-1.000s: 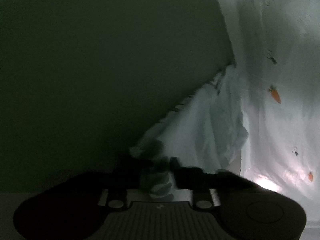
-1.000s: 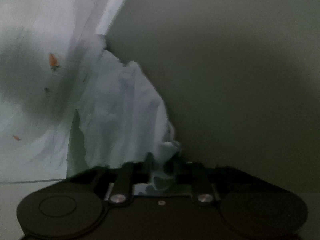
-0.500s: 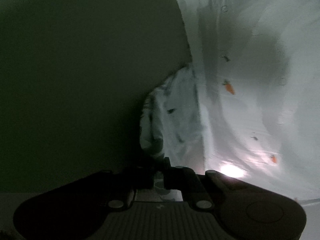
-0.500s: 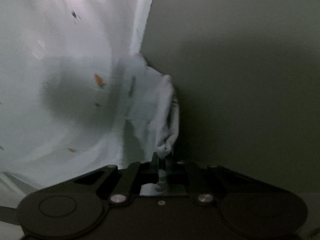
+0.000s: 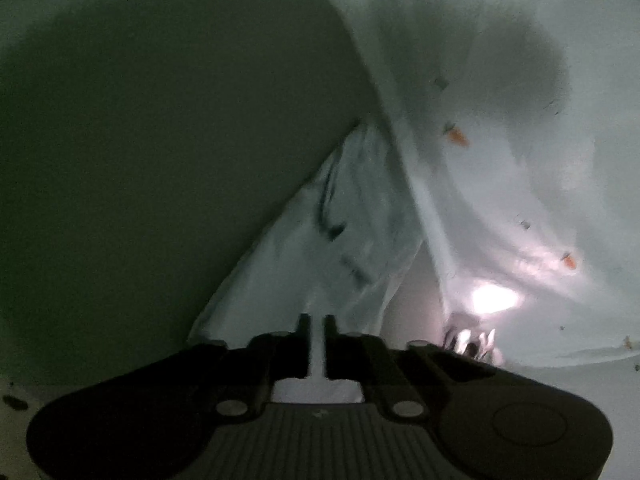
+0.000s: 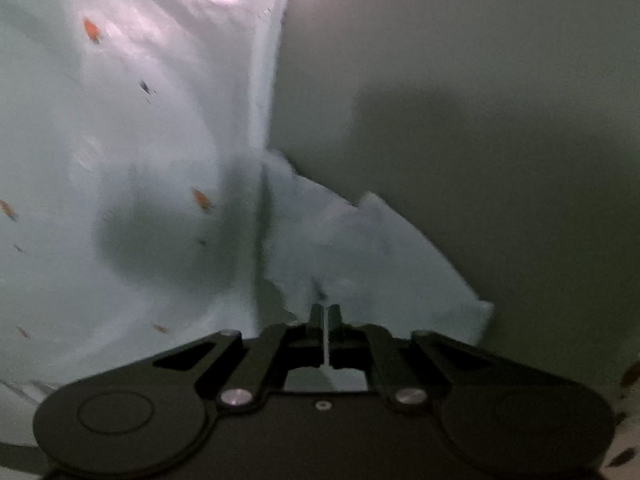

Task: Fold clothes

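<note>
A pale white garment point(image 5: 500, 184) with small orange carrot prints fills the right of the left wrist view. It also fills the left of the right wrist view point(image 6: 132, 184). My left gripper point(image 5: 319, 320) is shut on a bunched corner of the garment, which stretches away from its tips. My right gripper point(image 6: 326, 310) is shut on another corner of the same garment, with a flap spreading to its right. The cloth hangs taut and lifted between the two grippers.
A plain grey-green surface point(image 5: 160, 160) lies behind the garment, also in the right wrist view point(image 6: 480, 140). A bright light spot point(image 5: 494, 302) shines through the cloth. A speckled white surface point(image 6: 628, 432) shows at the lower right edge.
Both grippers keep their hold on the garment. The cloth has spread and pulled tauter; the bunched corners have unfolded into flatter flaps and the bright spot has shifted.
</note>
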`<state>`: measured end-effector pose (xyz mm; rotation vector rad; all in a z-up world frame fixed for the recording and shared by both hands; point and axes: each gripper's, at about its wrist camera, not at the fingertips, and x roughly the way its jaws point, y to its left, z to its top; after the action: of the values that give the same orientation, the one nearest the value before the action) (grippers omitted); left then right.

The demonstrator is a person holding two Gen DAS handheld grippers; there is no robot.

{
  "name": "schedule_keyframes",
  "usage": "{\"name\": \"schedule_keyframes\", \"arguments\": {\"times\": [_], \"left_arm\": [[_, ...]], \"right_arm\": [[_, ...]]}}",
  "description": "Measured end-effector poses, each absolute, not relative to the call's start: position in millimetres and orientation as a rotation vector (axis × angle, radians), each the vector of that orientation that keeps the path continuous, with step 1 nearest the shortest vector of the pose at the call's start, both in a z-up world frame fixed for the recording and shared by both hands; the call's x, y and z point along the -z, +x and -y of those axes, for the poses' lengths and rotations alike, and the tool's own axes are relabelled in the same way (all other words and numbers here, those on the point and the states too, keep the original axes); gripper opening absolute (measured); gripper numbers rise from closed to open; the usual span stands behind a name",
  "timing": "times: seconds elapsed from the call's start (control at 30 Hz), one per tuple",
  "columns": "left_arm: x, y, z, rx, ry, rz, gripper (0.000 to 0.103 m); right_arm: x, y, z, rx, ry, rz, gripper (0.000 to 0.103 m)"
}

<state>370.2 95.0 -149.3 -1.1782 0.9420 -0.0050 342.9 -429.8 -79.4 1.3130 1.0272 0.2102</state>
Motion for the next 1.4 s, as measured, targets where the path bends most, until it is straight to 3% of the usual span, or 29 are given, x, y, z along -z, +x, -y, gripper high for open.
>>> {"name": "schedule_keyframes", "arguments": {"times": [0.2, 0.23, 0.27, 0.3, 0.6, 0.83, 0.87, 0.9, 0.93, 1.0, 1.03, 1.4], "left_arm": [[175.8, 369.8, -79.5, -0.025, -1.057, -1.104, 0.045], [177.3, 369.3, -77.0, -0.036, -1.023, -1.118, 0.055], [178.9, 369.0, -74.4, -0.047, -0.989, -1.132, 0.064], [181.2, 369.5, -71.4, -0.055, -0.963, -1.145, 0.066], [201.8, 357.1, -71.5, -0.086, -0.992, -1.160, 0.072], [205.3, 364.2, -67.2, -0.121, -1.055, -1.106, 0.068], [202.5, 365.5, -64.0, -0.123, -1.027, -1.092, 0.053], [199.5, 368.7, -59.5, -0.129, -0.970, -1.083, 0.047], [198.6, 374.4, -54.7, -0.144, -0.926, -1.089, 0.035], [196.8, 378.4, -51.8, -0.160, -0.917, -1.079, 0.024], [195.9, 377.6, -53.7, -0.160, -0.932, -1.070, 0.009], [137.3, 381.5, -65.7, -0.114, -1.074, -0.807, 0.006]], "right_arm": [[122.3, 327.2, 432.4, -0.138, 1.302, -1.165, 0.045], [127.0, 325.3, 433.0, -0.116, 1.281, -1.178, 0.051], [131.4, 323.5, 433.9, -0.097, 1.259, -1.188, 0.053], [135.5, 322.0, 434.7, -0.080, 1.232, -1.201, 0.055], [148.7, 332.6, 423.0, -0.129, 1.140, -1.196, 0.057], [148.4, 348.3, 407.6, -0.121, 1.098, -1.205, 0.058], [150.1, 349.6, 407.5, -0.110, 1.117, -1.205, 0.058], [151.9, 350.8, 407.4, -0.099, 1.136, -1.205, 0.047], [153.6, 352.0, 407.3, -0.088, 1.154, -1.205, 0.023], [160.1, 357.7, 406.3, -0.071, 1.182, -1.236, 0.015], [161.9, 359.6, 406.7, -0.072, 1.209, -1.241, 0.015], [107.3, 387.1, 404.0, -0.351, 1.346, -1.158, 0.013]]}}
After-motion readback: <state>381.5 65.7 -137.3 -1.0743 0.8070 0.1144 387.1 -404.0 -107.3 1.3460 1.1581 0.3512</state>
